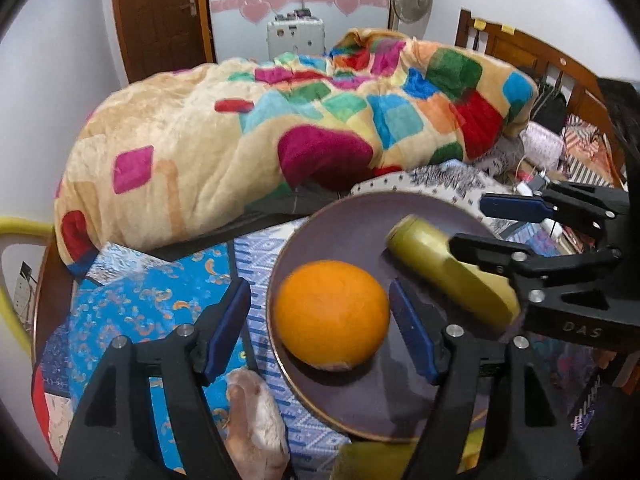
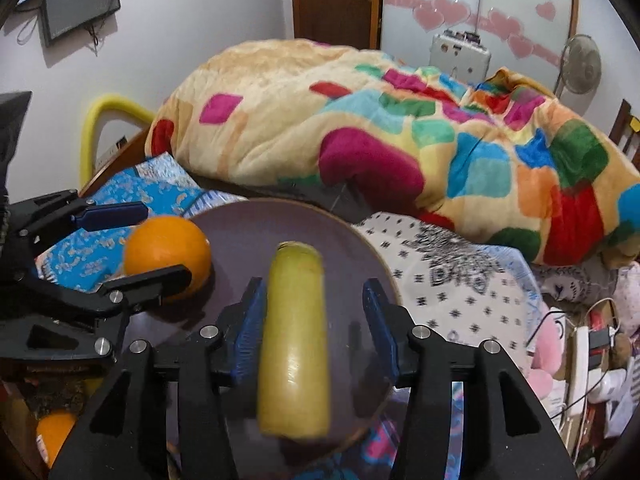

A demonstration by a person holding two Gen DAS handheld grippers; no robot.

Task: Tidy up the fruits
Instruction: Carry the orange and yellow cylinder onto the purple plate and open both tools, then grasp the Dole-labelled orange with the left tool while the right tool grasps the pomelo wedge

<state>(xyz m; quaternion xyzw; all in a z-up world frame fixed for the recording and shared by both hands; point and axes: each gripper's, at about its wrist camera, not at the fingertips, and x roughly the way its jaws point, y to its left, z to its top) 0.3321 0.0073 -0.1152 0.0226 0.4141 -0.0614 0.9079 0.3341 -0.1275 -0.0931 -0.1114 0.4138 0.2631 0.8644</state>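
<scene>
Purple-grey and glossy, the round ceramic plate with a thin brown rim (image 1: 332,208) sits on a blue patterned cloth (image 1: 152,300) at the edge of a bed, and both fruits of the moment are on or over it. The round orange fruit (image 1: 332,314) rests on the plate's left part; the left gripper (image 1: 320,320) stands wide open around it, its blue pads clear of the peel on both sides. The long yellow-green banana (image 2: 294,344) lies lengthwise between the fingers of the right gripper (image 2: 316,328), which is also spread: the left pad looks to touch the peel, the right pad stands apart, so I judge nothing is clamped.

The banana is blurred, so it may be dropping or rolling. If it settles crooked it could slide toward the near rim, where its end already overhangs in the right wrist view. The orange sits close to the plate's left edge; a knock from a blue pad while pulling away could roll it onto the cloth. The two tools are near each other, and a careless retreat could bump them.

The left wrist view shows a pale fuzzy object (image 1: 256,420) on the cloth beside the plate. The right wrist view alone shows a second orange (image 2: 54,436) low at the left, off the plate.
</scene>
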